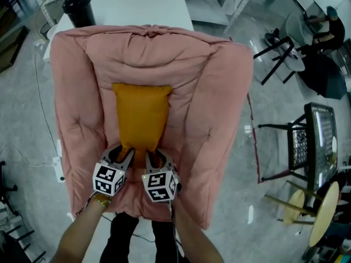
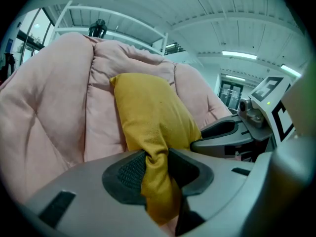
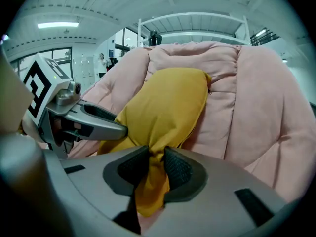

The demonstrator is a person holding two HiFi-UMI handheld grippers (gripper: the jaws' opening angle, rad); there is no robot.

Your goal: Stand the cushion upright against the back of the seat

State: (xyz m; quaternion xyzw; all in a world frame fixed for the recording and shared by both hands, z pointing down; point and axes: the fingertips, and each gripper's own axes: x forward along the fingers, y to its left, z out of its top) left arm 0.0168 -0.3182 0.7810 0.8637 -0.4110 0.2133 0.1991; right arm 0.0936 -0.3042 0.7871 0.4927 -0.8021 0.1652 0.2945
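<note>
A mustard-yellow cushion (image 1: 141,116) lies along the middle of a big pink padded seat (image 1: 214,92), its far edge up toward the seat's back (image 1: 148,43). My left gripper (image 1: 121,153) is shut on the cushion's near left corner, and the fabric bunches between its pads (image 2: 132,171). My right gripper (image 1: 156,159) is shut on the near right corner (image 3: 154,158). In the left gripper view the cushion (image 2: 150,115) rises tilted toward the back. The right gripper view shows the cushion (image 3: 165,107) the same way, with the left gripper's jaw at its side.
A white table (image 1: 131,4) with a black cup (image 1: 78,7) stands behind the seat. Dark chairs (image 1: 307,141) and a round wooden stool (image 1: 323,212) stand on the right. A white cable and a power strip (image 1: 57,166) lie on the floor at the left.
</note>
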